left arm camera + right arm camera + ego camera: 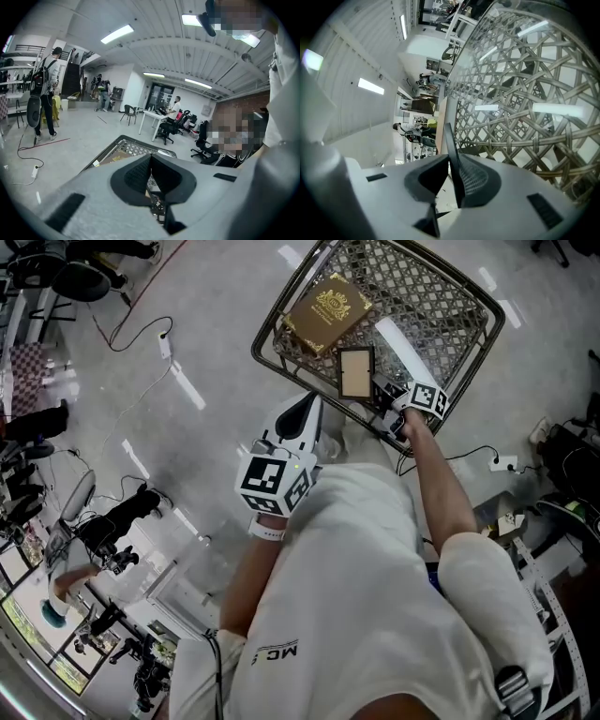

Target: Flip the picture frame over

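The picture frame [356, 372], dark-edged with a pale tan panel, stands tilted against the near rim of a wire basket [270, 360]. My right gripper [382, 393] is shut on the frame's right edge. In the right gripper view the frame [446, 133] shows edge-on as a thin dark strip pinched between the pads, at the gripper [451, 161]. My left gripper [304, 413] hovers just outside the basket's near rim, below and left of the frame, touching nothing. In the left gripper view that gripper [150, 164] has its pads together with nothing between them.
A brown book [327, 311] with gold print lies in the basket behind the frame. Cables [141, 334] and a power strip [502, 463] lie on the grey floor. A person [44, 93], a white desk [153, 117] and office chairs stand beyond the basket.
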Action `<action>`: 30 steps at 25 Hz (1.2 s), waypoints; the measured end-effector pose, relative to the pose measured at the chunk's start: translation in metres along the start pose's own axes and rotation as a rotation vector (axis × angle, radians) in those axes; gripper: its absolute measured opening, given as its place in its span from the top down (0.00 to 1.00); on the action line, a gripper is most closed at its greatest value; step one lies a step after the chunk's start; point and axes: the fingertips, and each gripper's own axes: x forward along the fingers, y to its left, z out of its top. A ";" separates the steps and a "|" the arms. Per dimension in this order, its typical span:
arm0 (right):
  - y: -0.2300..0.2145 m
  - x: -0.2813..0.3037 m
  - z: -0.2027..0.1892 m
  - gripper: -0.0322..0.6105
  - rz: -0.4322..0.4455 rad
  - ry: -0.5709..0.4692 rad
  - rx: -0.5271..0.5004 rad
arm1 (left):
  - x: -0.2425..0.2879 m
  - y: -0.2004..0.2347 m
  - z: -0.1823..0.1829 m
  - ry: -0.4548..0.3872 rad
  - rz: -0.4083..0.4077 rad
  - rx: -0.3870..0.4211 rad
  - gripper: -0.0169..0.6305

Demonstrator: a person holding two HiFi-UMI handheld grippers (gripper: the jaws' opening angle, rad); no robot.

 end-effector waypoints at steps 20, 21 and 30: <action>-0.031 0.013 -0.019 0.83 -0.373 0.149 -0.359 | -0.004 0.003 -0.001 -0.015 0.013 -0.016 0.94; -0.032 0.012 -0.019 0.83 -0.392 0.157 -0.381 | -0.004 0.003 -0.001 -0.015 0.011 -0.016 0.94; -0.017 0.001 -0.011 0.85 -0.499 0.191 -0.643 | -0.001 0.001 -0.001 -0.028 0.002 -0.023 0.94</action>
